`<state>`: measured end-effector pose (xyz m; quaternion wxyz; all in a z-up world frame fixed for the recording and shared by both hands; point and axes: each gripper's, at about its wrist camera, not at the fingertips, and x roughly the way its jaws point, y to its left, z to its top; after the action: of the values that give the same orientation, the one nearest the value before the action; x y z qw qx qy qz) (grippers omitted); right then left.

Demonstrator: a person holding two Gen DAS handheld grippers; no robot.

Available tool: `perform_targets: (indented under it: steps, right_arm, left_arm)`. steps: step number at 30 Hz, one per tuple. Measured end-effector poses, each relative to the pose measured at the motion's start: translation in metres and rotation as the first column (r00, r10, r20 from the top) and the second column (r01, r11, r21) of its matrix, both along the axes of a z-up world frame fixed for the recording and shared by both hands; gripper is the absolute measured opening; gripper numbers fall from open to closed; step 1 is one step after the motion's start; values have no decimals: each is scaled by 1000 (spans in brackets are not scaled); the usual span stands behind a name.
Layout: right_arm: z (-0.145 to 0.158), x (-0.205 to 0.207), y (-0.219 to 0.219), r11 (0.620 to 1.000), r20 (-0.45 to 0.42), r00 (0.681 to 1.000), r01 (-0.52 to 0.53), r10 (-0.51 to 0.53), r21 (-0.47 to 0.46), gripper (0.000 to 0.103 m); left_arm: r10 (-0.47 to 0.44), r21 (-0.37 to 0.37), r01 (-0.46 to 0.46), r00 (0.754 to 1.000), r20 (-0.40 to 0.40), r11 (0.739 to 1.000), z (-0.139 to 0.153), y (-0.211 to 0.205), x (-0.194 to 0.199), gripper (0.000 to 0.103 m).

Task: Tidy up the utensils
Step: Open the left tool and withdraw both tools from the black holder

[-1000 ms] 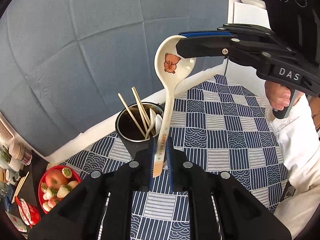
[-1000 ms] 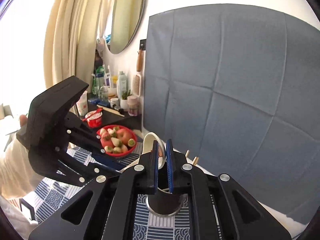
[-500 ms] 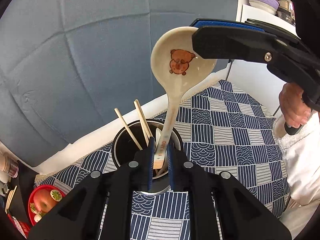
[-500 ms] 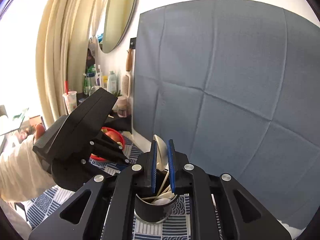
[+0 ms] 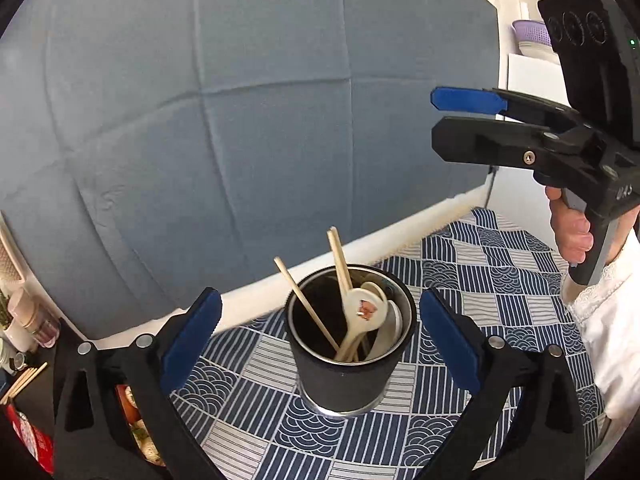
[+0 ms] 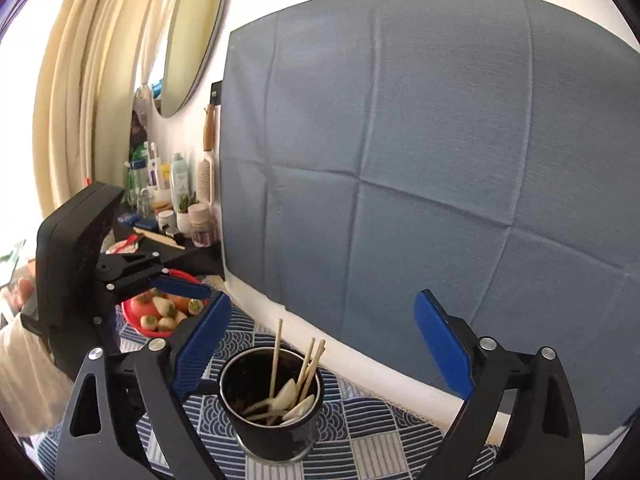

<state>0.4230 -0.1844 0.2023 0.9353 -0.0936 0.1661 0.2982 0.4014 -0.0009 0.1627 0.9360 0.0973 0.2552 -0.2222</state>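
Left claw (image 5: pixel 320 320) spread wide, empty, hovering over the cup (image 5: pixel 348 376). Right claw (image 6: pixel 320 348) also spread, empty, above the same cup. Spoon (image 5: pixel 366 312) with bear print sits inside the cup, bowl up, leaning against chopsticks (image 5: pixel 340 258) and other white spoons. Cup stands on the checked cloth (image 5: pixel 480 280) near the desk's back edge, by the blue backdrop. Red fruit bowl (image 6: pixel 160 312) near the left edge. Risks: cup is crowded and both claws are close over it; a low pass could catch the protruding chopsticks and tip the cup or flick utensils out.
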Motion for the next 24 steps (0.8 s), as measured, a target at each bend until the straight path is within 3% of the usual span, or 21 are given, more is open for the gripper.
perform_targets:
  steps: [5, 12, 24]
  right_arm:
    - [-7, -7, 1, 999, -14, 999, 31, -31, -43, 92]
    - [-26, -29, -6, 998, -29, 998, 47, -49, -50, 94]
    - [-72, -72, -34, 998, -152, 987, 51, -47, 23, 95]
  left_arm:
    - [79, -8, -79, 996, 46, 997, -3, 16, -18, 97]
    - [149, -22, -149, 989, 18, 989, -19, 29, -36, 97]
    - [253, -38, -252, 968, 2, 967, -56, 37, -83, 97]
